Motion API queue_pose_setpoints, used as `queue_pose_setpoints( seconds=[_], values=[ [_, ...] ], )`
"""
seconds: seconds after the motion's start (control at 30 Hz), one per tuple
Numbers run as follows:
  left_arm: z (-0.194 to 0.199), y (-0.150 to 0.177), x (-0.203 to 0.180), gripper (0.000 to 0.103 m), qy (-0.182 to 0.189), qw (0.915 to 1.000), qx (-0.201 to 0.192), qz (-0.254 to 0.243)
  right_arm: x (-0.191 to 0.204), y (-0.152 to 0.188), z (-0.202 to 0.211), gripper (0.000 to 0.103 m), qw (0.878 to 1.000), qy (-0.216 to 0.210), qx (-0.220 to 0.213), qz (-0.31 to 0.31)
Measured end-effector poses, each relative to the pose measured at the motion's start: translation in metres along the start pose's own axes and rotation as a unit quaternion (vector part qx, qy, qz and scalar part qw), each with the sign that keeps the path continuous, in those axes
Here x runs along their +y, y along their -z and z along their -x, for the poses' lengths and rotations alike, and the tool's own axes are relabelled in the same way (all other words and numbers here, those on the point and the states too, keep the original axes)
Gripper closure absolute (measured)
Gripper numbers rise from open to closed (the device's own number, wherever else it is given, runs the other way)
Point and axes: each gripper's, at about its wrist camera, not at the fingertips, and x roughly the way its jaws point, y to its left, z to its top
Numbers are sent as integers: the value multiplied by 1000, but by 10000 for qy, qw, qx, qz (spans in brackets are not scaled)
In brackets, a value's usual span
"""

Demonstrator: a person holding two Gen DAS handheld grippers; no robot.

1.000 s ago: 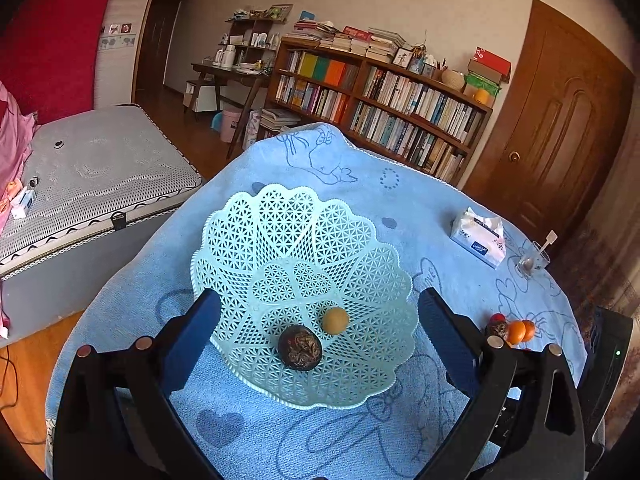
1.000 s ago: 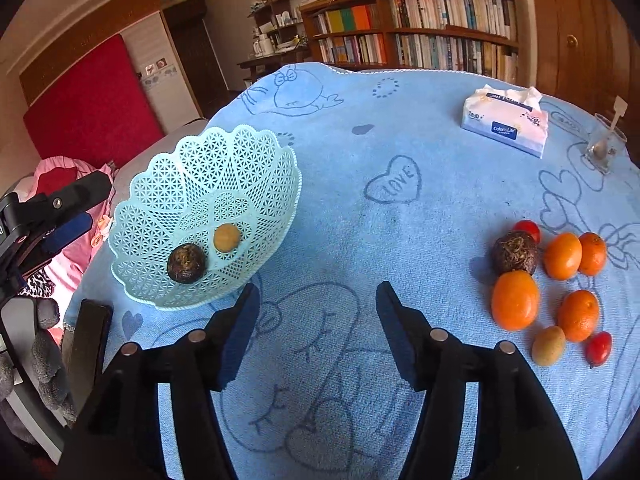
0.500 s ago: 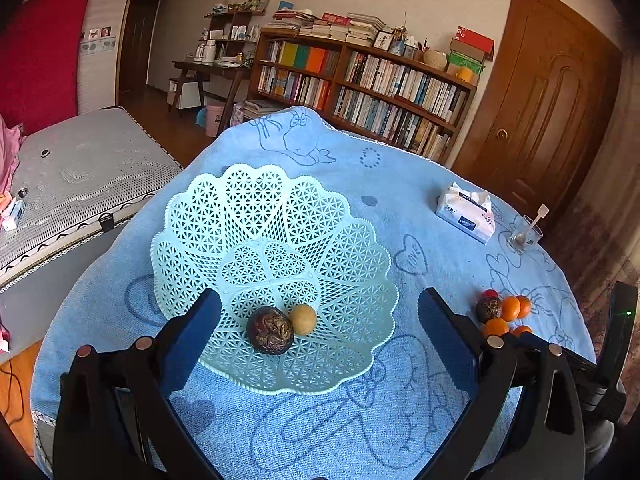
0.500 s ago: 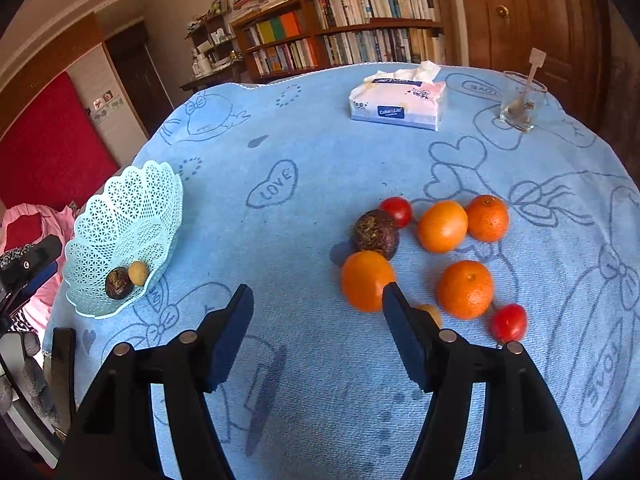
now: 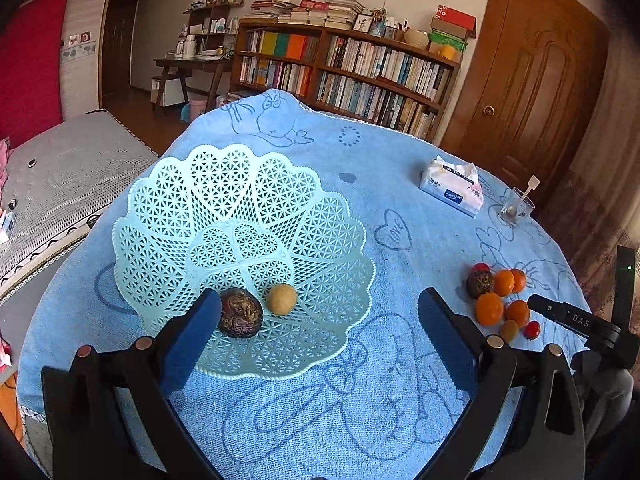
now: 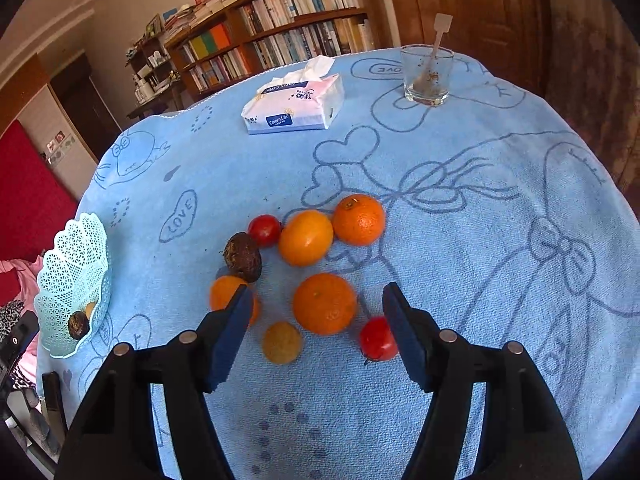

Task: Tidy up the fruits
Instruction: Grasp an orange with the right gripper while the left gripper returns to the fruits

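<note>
We hold our left gripper (image 5: pixel 316 320) over the near rim of the pale green basket (image 5: pixel 168 216), its fingers spread wide with nothing between them. Inside the basket lie two fruits, a dark wrinkled one (image 5: pixel 239 313) and a small tan one (image 5: pixel 281 299), just beside each other near the front.

Our right gripper (image 6: pixel 318 320) hangs over the loose pile of fruit on the blue cloth (image 6: pixel 500 208), its fingers also wide apart and empty. Between the fingertips in this view sits one orange (image 6: pixel 324 303). A second orange (image 6: pixel 225 292) is partly hidden behind the left finger, and a red tomato (image 6: pixel 376 339) lies just beside the right finger. A small tan fruit (image 6: pixel 281 342) rests close in front of the gripper. Farther back are a dark wrinkled fruit (image 6: pixel 242 257), another tomato (image 6: pixel 265 230) and two more oranges (image 6: pixel 305 237) (image 6: pixel 359 219), bunched together and touching in places.

The basket stands well apart from the pile, at the left edge of the cloth. A tissue pack (image 6: pixel 294 102) and a glass (image 6: pixel 426 74) with a spoon in it stand at the far side.
</note>
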Motion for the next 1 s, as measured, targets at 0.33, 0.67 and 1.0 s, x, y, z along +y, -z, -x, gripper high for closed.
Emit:
queue_pose_setpoints(
  seconds=[0.33,0.67,1.0],
  values=[
    [-6,5,-7,3,54,9999,117,-101,3,-6,-24,37,9994,180,218,210],
    [-10,9,-10,3,73,9997,208,-122,5,1,-41,51,9972,382,396,508],
    [-21,17,-26,3,123,9990,380,-206,3,7,-27,62,9977,102,258,611]
  ],
)
